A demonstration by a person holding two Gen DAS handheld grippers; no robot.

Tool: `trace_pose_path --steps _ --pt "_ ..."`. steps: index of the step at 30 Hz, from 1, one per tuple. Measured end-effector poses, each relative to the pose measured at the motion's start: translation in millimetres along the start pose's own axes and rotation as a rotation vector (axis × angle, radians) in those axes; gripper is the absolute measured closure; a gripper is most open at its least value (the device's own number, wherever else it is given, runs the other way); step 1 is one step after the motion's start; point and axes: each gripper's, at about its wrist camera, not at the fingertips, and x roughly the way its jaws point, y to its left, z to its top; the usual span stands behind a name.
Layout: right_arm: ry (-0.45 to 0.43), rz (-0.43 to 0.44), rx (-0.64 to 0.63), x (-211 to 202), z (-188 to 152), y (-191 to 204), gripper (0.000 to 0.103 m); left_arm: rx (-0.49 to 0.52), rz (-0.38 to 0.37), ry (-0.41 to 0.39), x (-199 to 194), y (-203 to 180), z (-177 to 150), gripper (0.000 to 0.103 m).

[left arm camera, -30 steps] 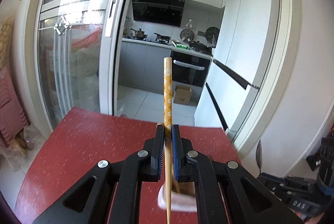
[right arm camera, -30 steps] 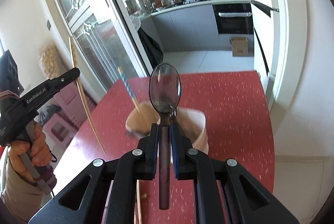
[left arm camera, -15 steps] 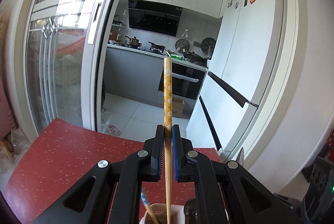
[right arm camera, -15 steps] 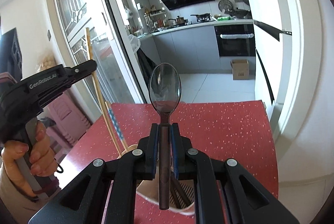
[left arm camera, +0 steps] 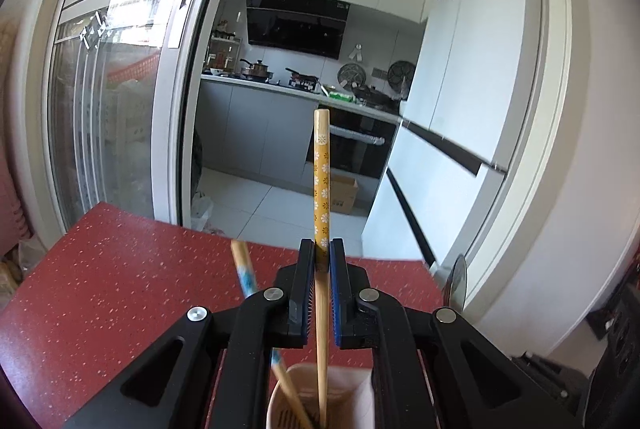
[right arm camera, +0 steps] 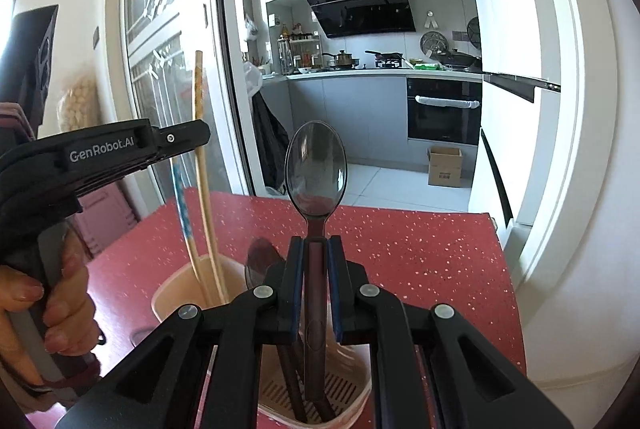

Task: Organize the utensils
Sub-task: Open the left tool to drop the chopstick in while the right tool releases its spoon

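My left gripper (left arm camera: pixel 321 249) is shut on a yellow flowered chopstick (left arm camera: pixel 321 181), held upright with its lower end inside the pink utensil holder (left arm camera: pixel 348 381). A blue patterned chopstick (left arm camera: pixel 245 275) leans in the same holder. My right gripper (right arm camera: pixel 315 245) is shut on a dark spoon (right arm camera: pixel 315 165), bowl up, handle reaching down into the holder (right arm camera: pixel 176 289). Another dark spoon (right arm camera: pixel 260 261) stands in the holder. The left gripper (right arm camera: pixel 188 137) with its chopstick (right arm camera: pixel 199 97) shows at the left of the right wrist view.
The holder stands on a red speckled table (right arm camera: pixel 420 253), whose far edge (left arm camera: pixel 200 229) faces a kitchen doorway. A glass sliding door (left arm camera: pixel 104 109) is at the left, a white wall (right arm camera: pixel 580 189) at the right. A hand (right arm camera: pixel 60 309) grips the left tool.
Both grippers have come lower over the holder. The yellow chopstick's end and the spoon's handle now reach deeper into it.
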Motion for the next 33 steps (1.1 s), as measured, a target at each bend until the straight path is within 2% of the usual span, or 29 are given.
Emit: trace_pose_path --steps 7,15,22,24,26,33 --pt "0.017 -0.011 -0.063 -1.6 -18.4 9.4 0.091 0.066 0.034 0.029 -5.1 -5.6 -19.7 0.066" --pt "0.056 -0.008 -0.051 1.7 -26.1 8.1 0.090 0.101 0.073 0.065 -9.3 -4.4 -26.9 0.066" --pt "0.106 0.017 -0.024 8.7 -24.8 5.5 0.089 0.090 0.088 0.109 -13.7 3.9 -29.7 0.066" --pt "0.116 0.020 -0.013 10.2 -23.8 4.8 0.085 0.087 0.101 0.117 -14.9 7.2 -30.3 0.066" --pt "0.118 0.025 0.000 9.7 -22.8 3.2 0.075 0.088 0.107 0.122 -16.5 9.2 -31.1 0.066" --pt "0.102 0.030 0.035 -4.7 -18.5 -0.3 0.069 0.097 0.121 0.133 -26.8 13.0 -33.7 0.066"
